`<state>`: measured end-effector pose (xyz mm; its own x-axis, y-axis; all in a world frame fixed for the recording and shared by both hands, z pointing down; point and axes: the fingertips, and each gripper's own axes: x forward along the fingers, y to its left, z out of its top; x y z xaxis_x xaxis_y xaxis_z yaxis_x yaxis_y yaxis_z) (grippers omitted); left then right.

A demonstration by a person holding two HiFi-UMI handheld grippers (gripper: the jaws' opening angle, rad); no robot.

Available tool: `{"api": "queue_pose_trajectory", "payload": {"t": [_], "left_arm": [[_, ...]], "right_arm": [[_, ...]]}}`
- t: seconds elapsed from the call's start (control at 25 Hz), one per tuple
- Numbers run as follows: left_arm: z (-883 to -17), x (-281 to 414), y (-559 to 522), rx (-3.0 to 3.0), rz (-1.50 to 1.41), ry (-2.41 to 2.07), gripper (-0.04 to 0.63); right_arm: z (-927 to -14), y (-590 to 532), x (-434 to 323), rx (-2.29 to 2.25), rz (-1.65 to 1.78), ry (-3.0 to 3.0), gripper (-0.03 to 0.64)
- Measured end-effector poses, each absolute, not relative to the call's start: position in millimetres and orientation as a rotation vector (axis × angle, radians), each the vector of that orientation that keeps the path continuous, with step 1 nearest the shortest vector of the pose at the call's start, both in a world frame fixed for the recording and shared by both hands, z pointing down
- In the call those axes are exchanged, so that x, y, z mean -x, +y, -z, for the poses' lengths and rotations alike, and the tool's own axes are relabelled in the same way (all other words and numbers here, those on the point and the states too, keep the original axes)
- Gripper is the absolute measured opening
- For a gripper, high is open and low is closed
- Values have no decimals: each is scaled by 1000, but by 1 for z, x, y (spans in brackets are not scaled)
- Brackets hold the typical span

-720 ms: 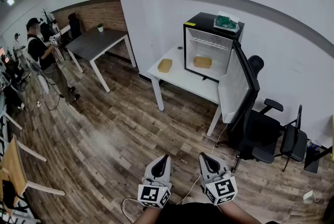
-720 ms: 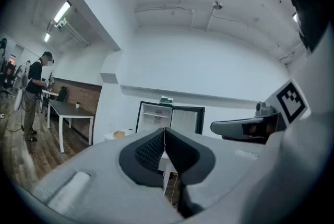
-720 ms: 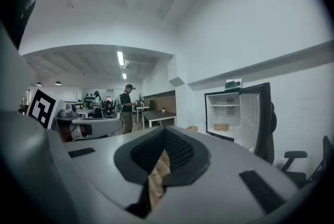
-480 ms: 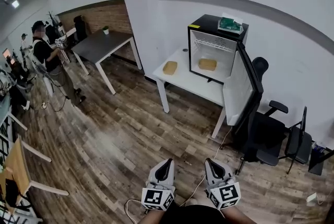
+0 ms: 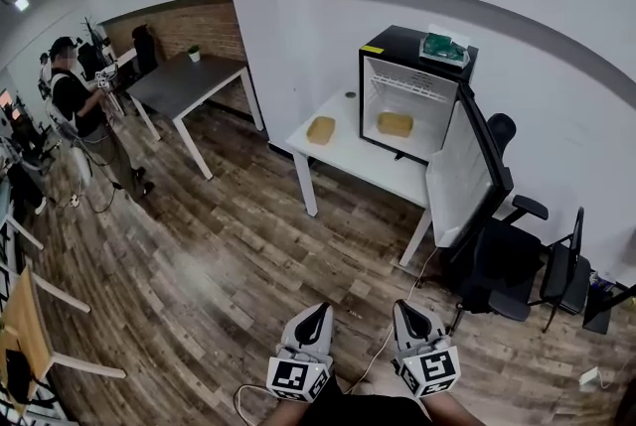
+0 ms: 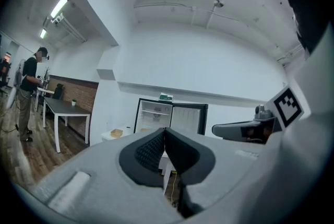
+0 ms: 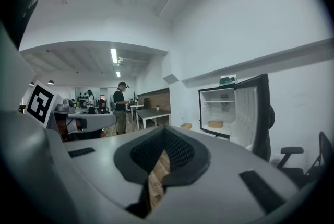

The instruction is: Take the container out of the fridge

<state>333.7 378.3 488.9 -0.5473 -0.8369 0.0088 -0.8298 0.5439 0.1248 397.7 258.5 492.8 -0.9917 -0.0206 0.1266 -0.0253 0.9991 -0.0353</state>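
A black mini fridge (image 5: 417, 86) stands on a white table (image 5: 368, 166) with its door (image 5: 467, 181) swung open to the right. Inside, on its floor, lies a flat tan container (image 5: 395, 124), also visible in the right gripper view (image 7: 215, 124). A second tan container (image 5: 321, 129) lies on the table left of the fridge. My left gripper (image 5: 316, 313) and right gripper (image 5: 405, 312) hang side by side at the bottom of the head view, far from the fridge, over the wood floor. Both are shut and hold nothing.
A green box (image 5: 444, 45) lies on top of the fridge. Black office chairs (image 5: 507, 265) stand right of the table, behind the open door. A person (image 5: 84, 111) stands far left by a grey table (image 5: 184, 81). A cable (image 5: 383, 345) trails on the floor.
The head view has shifted a little, so the fridge sits slightly further right. Both grippers stay low and shut. The person at the left has moved slightly.
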Motion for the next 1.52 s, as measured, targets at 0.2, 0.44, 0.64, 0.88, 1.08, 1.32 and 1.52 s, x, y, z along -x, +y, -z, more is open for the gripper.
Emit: {"api": "queue_pose_trajectory", "payload": {"t": [0.2, 0.44, 0.64, 0.88, 1.08, 1.32, 1.52], "left_arm": [[-496, -283, 367, -1475, 175, -2675, 15], [-487, -201, 353, -1522, 195, -2666, 15], [-480, -132, 356, -1551, 215, -2665, 15], [-470, -60, 349, -1620, 197, -2627, 15], [-472, -19, 352, -1686, 196, -2570, 15], [-468, 11, 337, -1752, 260, -2528, 15], [-471, 29, 326, -1778, 252, -2494, 15]], "right_arm": [[-492, 253, -352, -50, -7, -3000, -2], [-488, 235, -271, -104, 9, -2978, -2], [-489, 224, -205, -142, -23, -2941, -2], [-473, 210, -141, -279, -10, -2933, -2], [-471, 211, -101, -377, 11, -2928, -2], [-474, 205, -67, -402, 47, -2877, -2], [-467, 198, -56, -446, 81, -2867, -2]]}}
